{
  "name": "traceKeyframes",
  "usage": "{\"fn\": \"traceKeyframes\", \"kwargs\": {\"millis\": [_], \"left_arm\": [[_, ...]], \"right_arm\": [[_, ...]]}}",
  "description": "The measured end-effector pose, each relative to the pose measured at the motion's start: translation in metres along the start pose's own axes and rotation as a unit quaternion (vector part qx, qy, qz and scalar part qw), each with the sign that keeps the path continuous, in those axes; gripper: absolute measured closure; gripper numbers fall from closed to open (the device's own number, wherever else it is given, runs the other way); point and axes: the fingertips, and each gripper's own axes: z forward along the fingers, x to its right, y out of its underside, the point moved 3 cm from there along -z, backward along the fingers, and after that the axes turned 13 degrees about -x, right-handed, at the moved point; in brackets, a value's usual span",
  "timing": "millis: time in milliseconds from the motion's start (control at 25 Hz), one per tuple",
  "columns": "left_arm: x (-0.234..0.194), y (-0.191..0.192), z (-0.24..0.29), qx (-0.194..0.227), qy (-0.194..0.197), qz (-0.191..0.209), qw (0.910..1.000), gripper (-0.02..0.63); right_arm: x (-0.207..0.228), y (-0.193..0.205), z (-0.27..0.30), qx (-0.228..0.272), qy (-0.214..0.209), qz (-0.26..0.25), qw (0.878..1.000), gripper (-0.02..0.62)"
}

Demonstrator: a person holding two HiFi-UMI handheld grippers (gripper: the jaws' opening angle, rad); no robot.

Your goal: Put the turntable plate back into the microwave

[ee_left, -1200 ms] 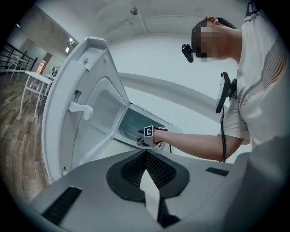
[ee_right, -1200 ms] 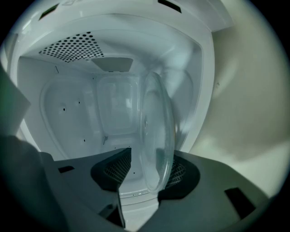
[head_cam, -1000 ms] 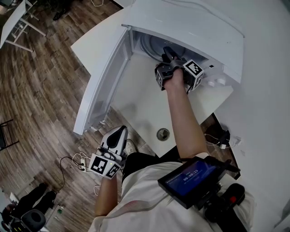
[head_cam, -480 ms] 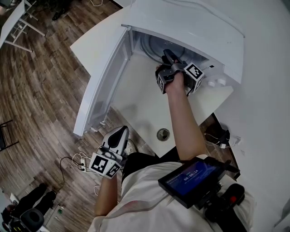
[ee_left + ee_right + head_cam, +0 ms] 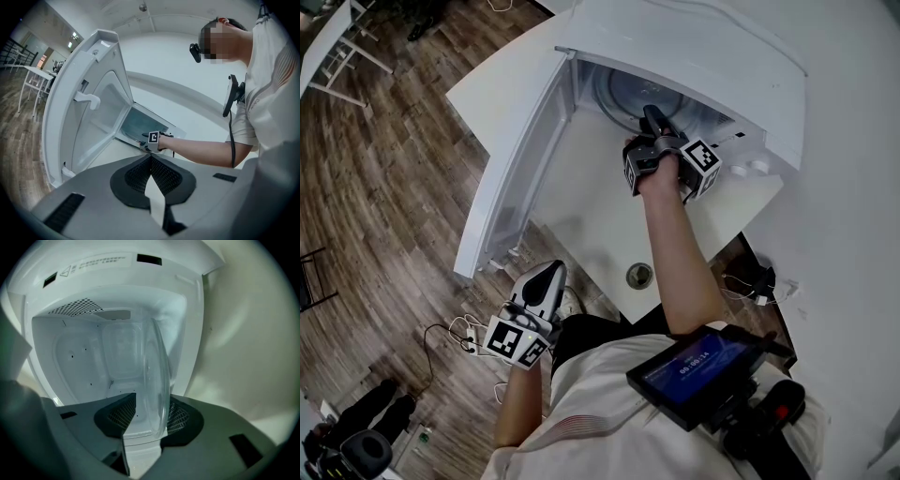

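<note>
The glass plate (image 5: 157, 376) is pinched by its rim in my right gripper (image 5: 153, 417). Both pads are clamped on the edge, and the plate sits edge-on to that gripper's camera. Most of it is already inside the microwave (image 5: 694, 47), past the mouth and into the white cavity. From the head view it shows as a round disc sitting in there, with the gripper right at the opening. I honestly can't tell if it's resting on the cavity floor or hanging a bit above it. The microwave's door (image 5: 516, 159) is swung wide open on its left side. The whole thing sits on a white table (image 5: 600, 216), with a small round metal hole (image 5: 638, 275) in the top near the front edge, on my side of the microwave. My left gripper (image 5: 546, 274) hangs low and well away from the microwave, off the table's near edge and over the wood floor (image 5: 384, 187). Its jaws are pressed together with nothing between them, and it's pointing up toward the open door.
</note>
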Motion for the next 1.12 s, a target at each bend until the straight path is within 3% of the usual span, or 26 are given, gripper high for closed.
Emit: {"fn": "traceKeyframes", "kwargs": {"millis": [520, 1120], "left_arm": [[0.003, 0.003, -0.002, -0.006, 0.003, 0.002, 1.0, 0.595], [0.015, 0.005, -0.01, -0.002, 0.014, 0.014, 0.9998, 0.595]], "right_arm": [[0.018, 0.002, -0.005, -0.001, -0.001, 0.02, 1.0, 0.423], [0.035, 0.02, -0.03, -0.036, -0.002, 0.003, 0.999, 0.423]]}}
